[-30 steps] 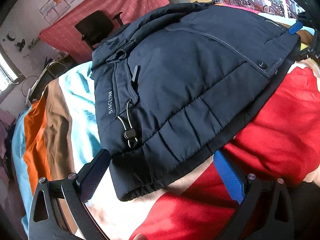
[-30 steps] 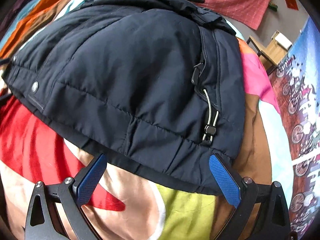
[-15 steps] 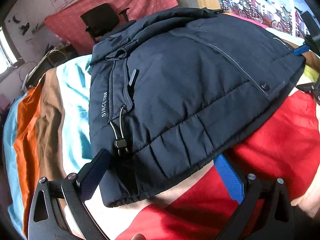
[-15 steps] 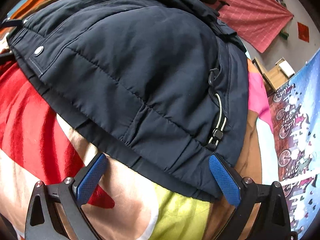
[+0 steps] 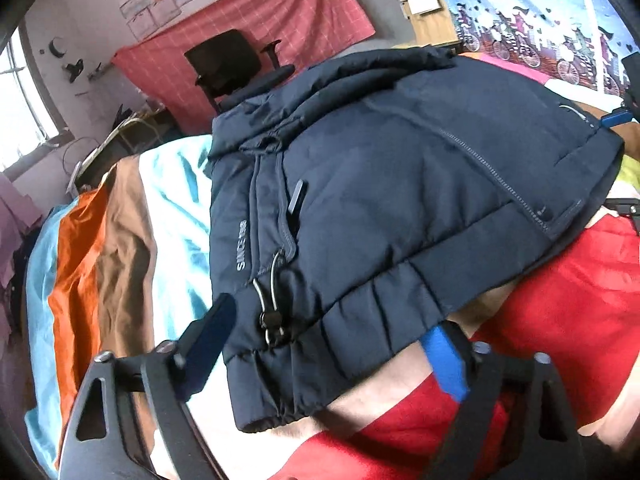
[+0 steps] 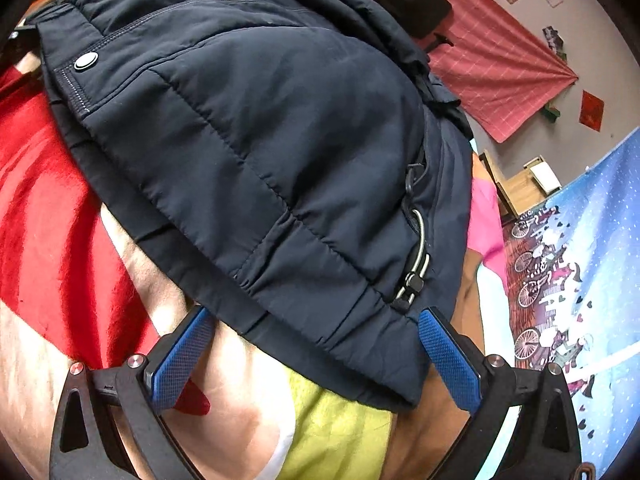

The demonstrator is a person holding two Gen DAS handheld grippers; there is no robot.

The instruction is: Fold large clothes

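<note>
A navy padded jacket (image 5: 380,208) lies folded in a thick bundle on a colourful bedspread (image 5: 580,300). It also fills the right wrist view (image 6: 260,152). My left gripper (image 5: 332,336) is open, its jaws wide on either side of the jacket's elastic hem corner with the drawcord toggle (image 5: 272,324). My right gripper (image 6: 316,340) is open too, its jaws straddling the hem at the other corner, beside a second toggle (image 6: 410,284). Neither gripper holds cloth. The right gripper's blue tip (image 5: 616,118) shows at the jacket's far edge in the left wrist view.
The bed cover shows red, cream, yellow-green (image 6: 340,432), orange (image 5: 76,264) and turquoise patches. A black office chair (image 5: 232,60) stands behind the bed by a red wall cloth (image 5: 280,12). A wooden cabinet (image 5: 430,16) and a blue bicycle-print hanging (image 6: 580,260) lie beyond.
Both grippers have moved in closer to the jacket's hem, so the toggles now sit between or next to the jaws. The jaws stayed open.
</note>
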